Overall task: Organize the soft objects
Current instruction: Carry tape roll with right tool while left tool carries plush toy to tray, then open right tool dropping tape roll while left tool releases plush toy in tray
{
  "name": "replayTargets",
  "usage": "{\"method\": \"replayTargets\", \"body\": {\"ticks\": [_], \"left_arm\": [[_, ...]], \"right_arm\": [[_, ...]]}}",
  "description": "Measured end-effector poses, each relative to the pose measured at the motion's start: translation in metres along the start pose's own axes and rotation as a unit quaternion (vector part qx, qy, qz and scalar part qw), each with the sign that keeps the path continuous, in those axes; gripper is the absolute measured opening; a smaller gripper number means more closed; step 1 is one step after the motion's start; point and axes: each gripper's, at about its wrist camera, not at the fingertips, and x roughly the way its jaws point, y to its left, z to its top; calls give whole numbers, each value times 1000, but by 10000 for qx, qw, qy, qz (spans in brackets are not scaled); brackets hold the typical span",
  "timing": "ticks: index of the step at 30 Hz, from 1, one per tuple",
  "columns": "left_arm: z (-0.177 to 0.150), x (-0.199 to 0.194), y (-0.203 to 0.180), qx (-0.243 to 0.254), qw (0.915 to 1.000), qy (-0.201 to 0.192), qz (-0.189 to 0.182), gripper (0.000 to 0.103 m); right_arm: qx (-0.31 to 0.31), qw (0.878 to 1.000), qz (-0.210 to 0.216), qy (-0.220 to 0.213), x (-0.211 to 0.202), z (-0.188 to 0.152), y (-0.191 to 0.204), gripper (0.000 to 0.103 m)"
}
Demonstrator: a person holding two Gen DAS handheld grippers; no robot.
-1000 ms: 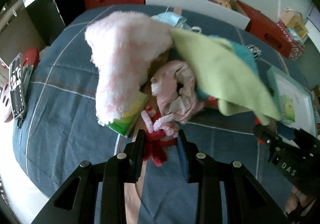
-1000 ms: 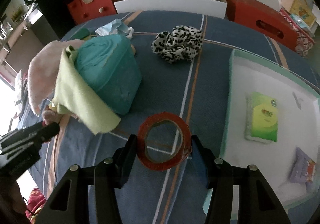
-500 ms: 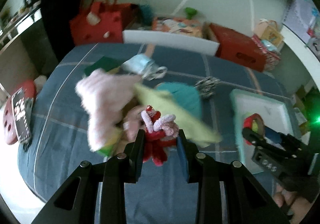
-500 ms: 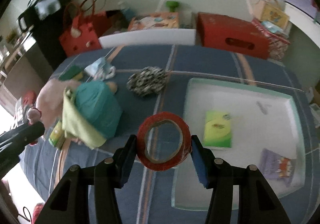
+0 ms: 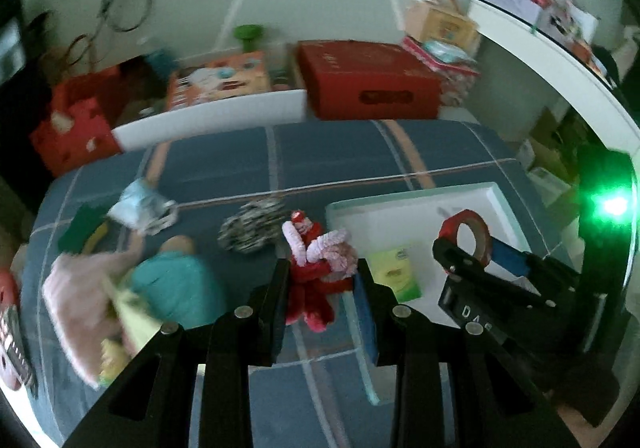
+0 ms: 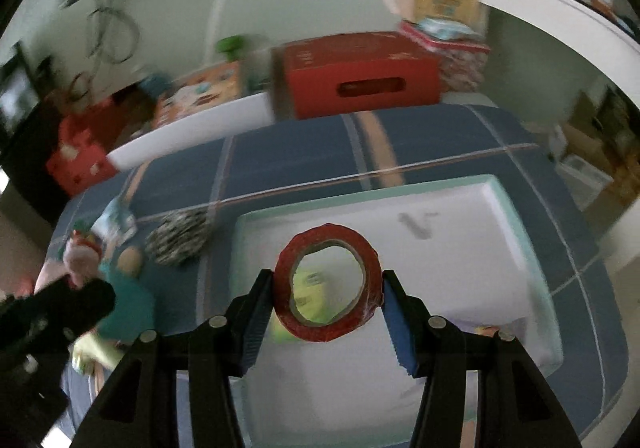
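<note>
both my grippers have swung from the pile toward the tray (image 6: 516,204). left gripper (image 5: 322,276) pinches the red-pink toy (image 5: 316,268) just short of the rim; right gripper (image 6: 328,288) clamps the tape roll (image 6: 326,288) above it. the dangling toy might snag the rim.

Little can be read here. In the left wrist view, the black body of the right gripper (image 5: 468,244) bears pale letters — "DA" is plain, and a third letter after them is cut off and cannot be made out. The red box (image 5: 368,84) has dark marks on its top and front, the green packet (image 5: 394,272) some print, and the orange box (image 5: 218,80) pictures — all too blurred to read.
</note>
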Motion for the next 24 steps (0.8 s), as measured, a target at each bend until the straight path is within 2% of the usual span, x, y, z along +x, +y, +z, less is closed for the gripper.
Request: {"method": "replayTargets", "body": {"ticks": [5,12,24], "left_arm": [[16,37,-29,247,9995,75,-172,32],[19,89,-59,573,9974,278,-333,32],[25,135,-83,524,9951,165,-818,32]], "right_arm": [[498,9982,-316,59,12,12,-38,56],[1037,9909,-827,212,38,23,-90,56],[1239,9844,-1183,399,70,29,-122,56]]}}
